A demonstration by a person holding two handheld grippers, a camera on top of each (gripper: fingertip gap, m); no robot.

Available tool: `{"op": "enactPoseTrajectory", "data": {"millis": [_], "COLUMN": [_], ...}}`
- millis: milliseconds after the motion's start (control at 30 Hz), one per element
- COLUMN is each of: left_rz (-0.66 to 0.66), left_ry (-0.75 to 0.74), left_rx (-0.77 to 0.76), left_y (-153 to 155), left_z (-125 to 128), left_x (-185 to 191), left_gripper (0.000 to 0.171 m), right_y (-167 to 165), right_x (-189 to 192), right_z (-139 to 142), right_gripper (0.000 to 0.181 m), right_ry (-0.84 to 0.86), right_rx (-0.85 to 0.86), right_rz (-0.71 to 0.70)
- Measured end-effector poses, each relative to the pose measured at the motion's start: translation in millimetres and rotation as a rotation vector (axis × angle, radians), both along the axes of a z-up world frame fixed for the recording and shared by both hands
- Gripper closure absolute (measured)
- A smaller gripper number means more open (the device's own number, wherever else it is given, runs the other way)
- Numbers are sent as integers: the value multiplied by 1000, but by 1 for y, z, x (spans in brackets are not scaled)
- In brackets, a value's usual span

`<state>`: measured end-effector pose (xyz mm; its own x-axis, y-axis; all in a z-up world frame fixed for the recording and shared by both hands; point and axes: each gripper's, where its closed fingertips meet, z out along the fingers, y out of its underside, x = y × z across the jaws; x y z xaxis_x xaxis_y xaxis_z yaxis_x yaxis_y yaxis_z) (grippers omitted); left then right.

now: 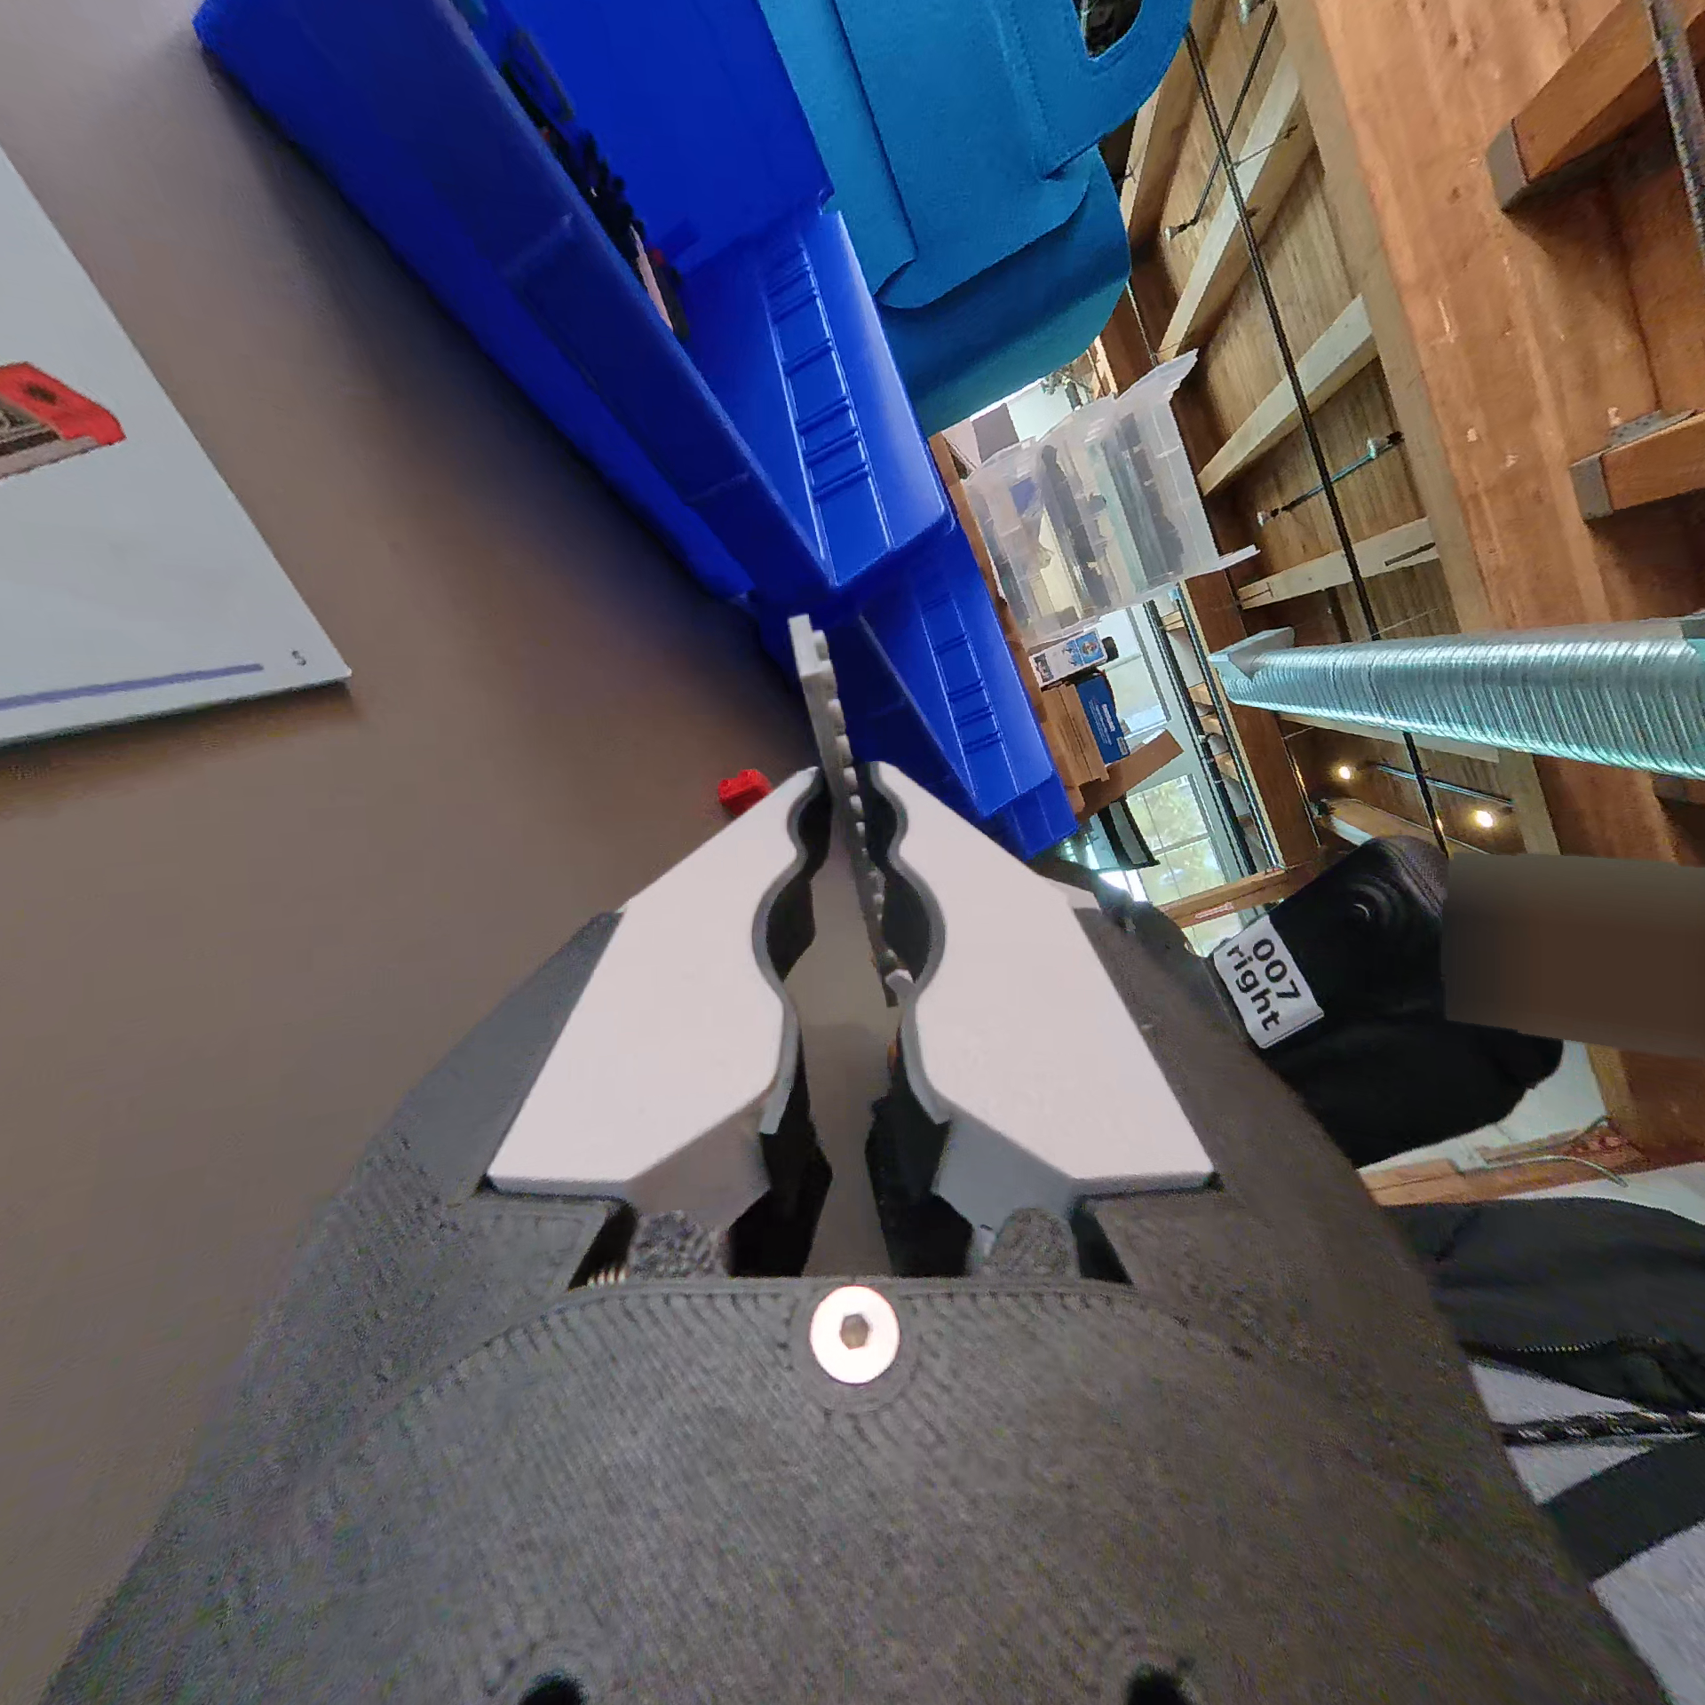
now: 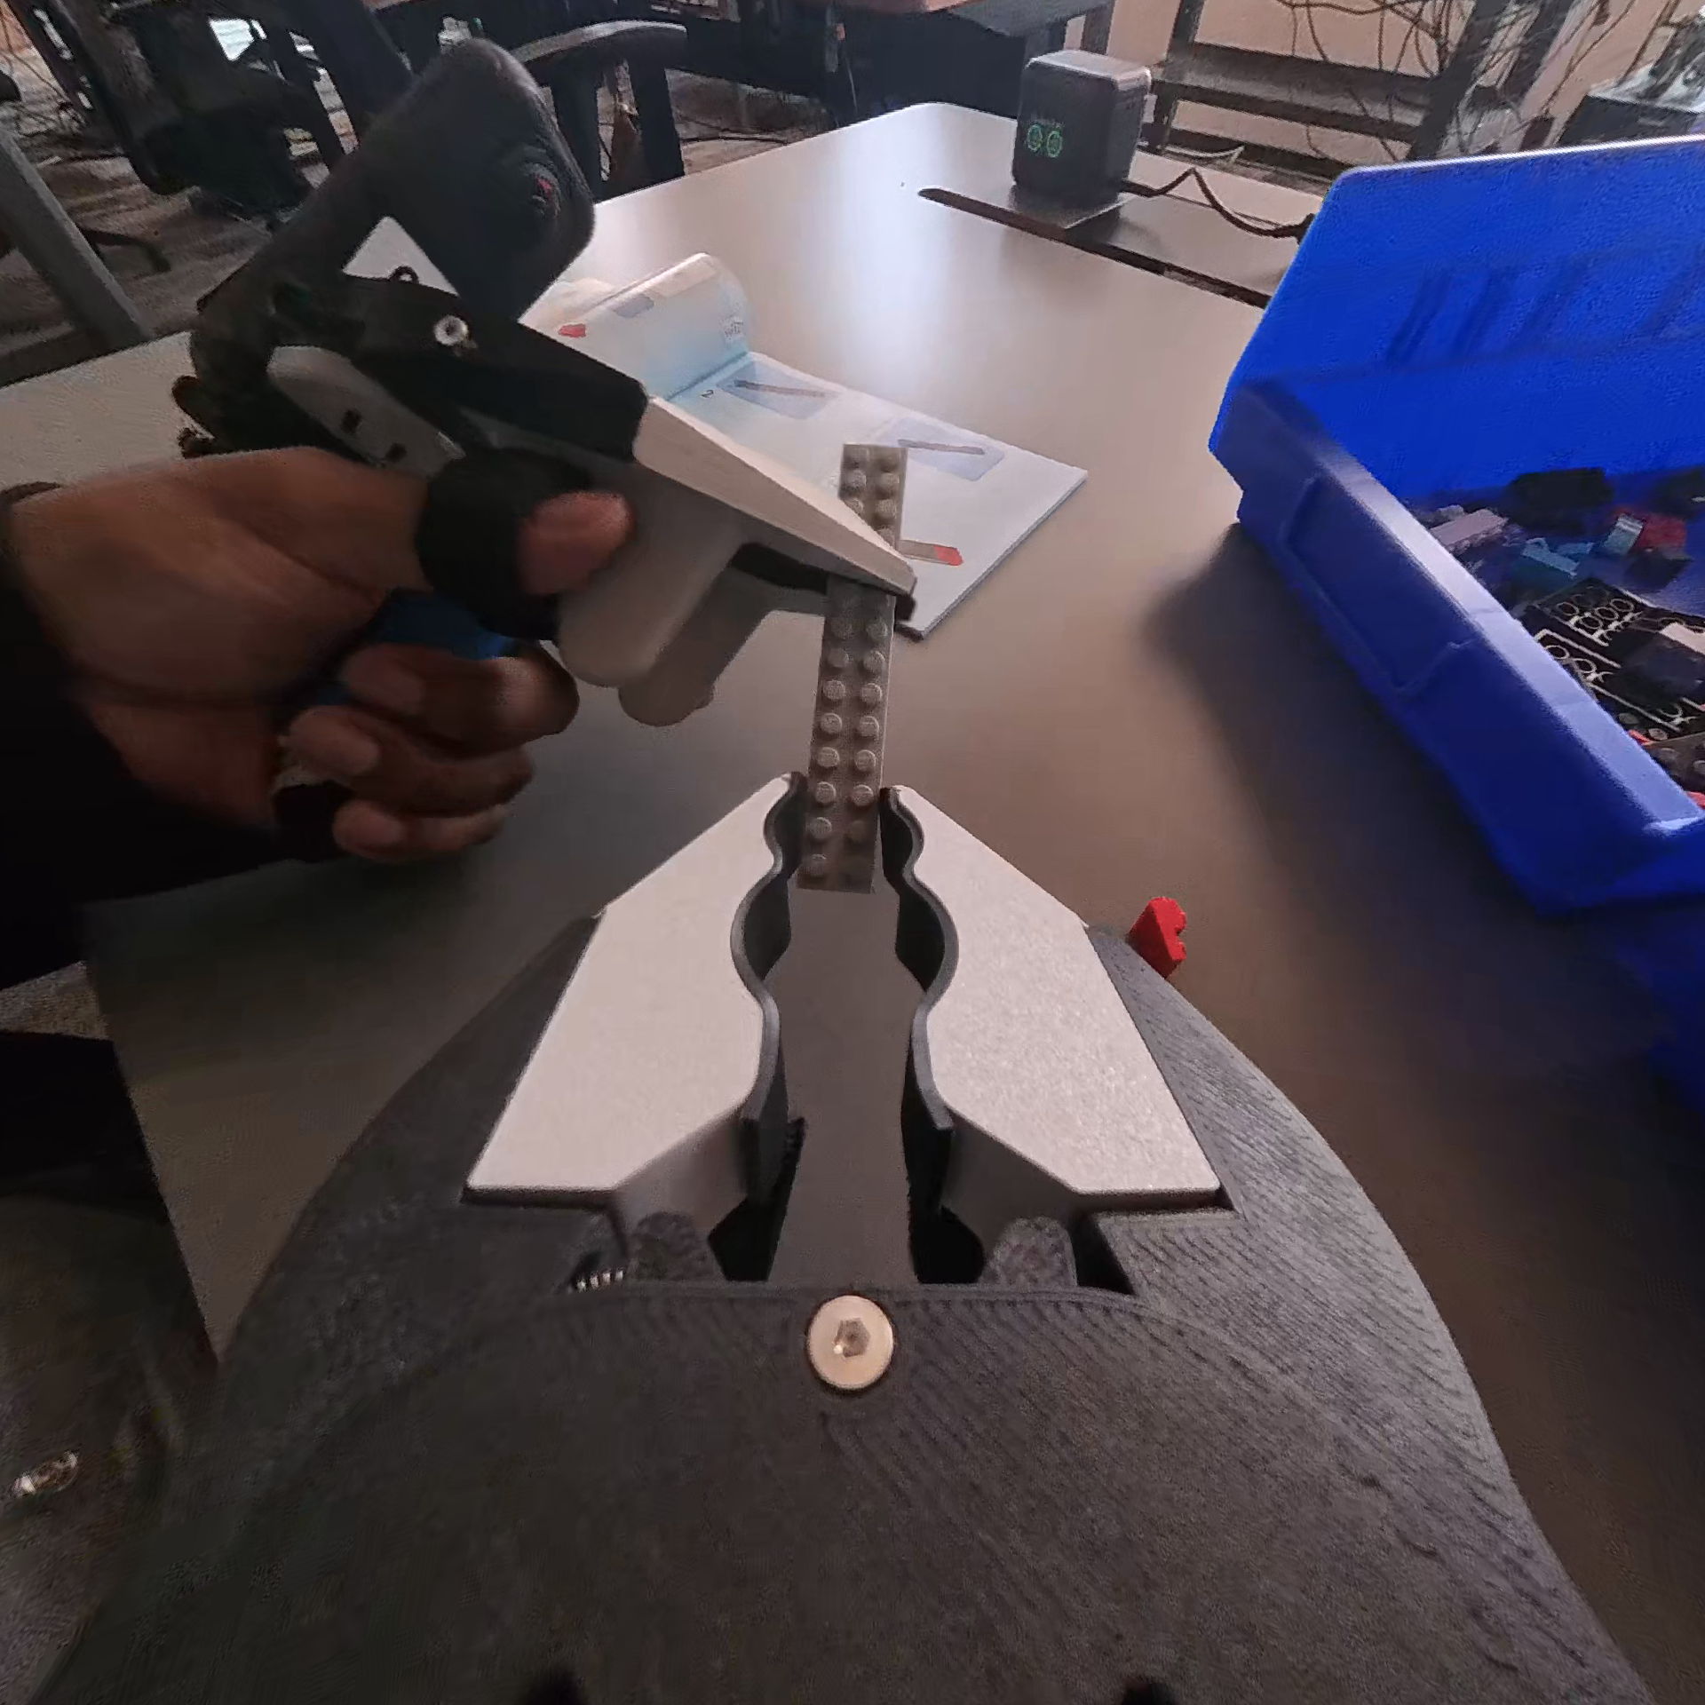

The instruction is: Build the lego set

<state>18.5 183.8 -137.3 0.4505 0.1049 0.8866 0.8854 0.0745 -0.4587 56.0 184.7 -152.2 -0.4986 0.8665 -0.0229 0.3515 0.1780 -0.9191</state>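
Note:
A long grey studded plate [image 2: 849, 701] is held in the air above the dark table [image 2: 1061, 701]. My right gripper [image 2: 838, 798] is shut on its near end, its tips flanking the plate's long edges. My left gripper [image 2: 881, 590], held in a hand at the upper left, is shut on the plate farther along, and the far end sticks out past it. In the left wrist view the plate [image 1: 816, 692] shows edge-on between my left gripper's [image 1: 847, 780] closed tips. A small red brick [image 2: 1158, 934] lies on the table; it also shows in the left wrist view [image 1: 743, 792].
A blue bin [image 2: 1384, 572] with several loose bricks stands at the right, close to the red brick. An open instruction booklet [image 2: 978, 498] lies behind the plate. A black device [image 2: 1079, 120] stands at the table's far side. Blue bins [image 1: 646, 387] fill the left wrist view's middle. From the right gripper's tips to the small red brick [image 2: 1158, 934] is close to 8 cm.

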Motion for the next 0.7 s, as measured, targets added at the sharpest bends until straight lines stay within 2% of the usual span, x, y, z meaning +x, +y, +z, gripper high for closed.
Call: {"op": "enactPoseTrajectory", "data": {"millis": [133,200,300,367,533,700], "left_rz": [7,8,-11,-44,-183,-221], "left_ry": [13,30,86,138,231,240], "left_rx": [11,5,-25,-44,-77,14], "left_y": [2,1,6,14,39,46], "left_z": [3,6,15,21,19,23], "left_x": [-9,-17,-32,-43,-52,-47], "left_gripper": [167,167,168,167,167,167], "right_y": [12,33,71,85,84,74], "right_x": [0,-4,-13,-14,-12,-13], "right_z": [2,2,-11,-20,-34,-37], "right_gripper": [159,154,149,147,146,146], "right_ry": [4,-7,-83,-132,-212,-237], "right_rx": [1,6,58,81,104,95], "right_rz": [21,-14,-110,-140,-125,-81]}}
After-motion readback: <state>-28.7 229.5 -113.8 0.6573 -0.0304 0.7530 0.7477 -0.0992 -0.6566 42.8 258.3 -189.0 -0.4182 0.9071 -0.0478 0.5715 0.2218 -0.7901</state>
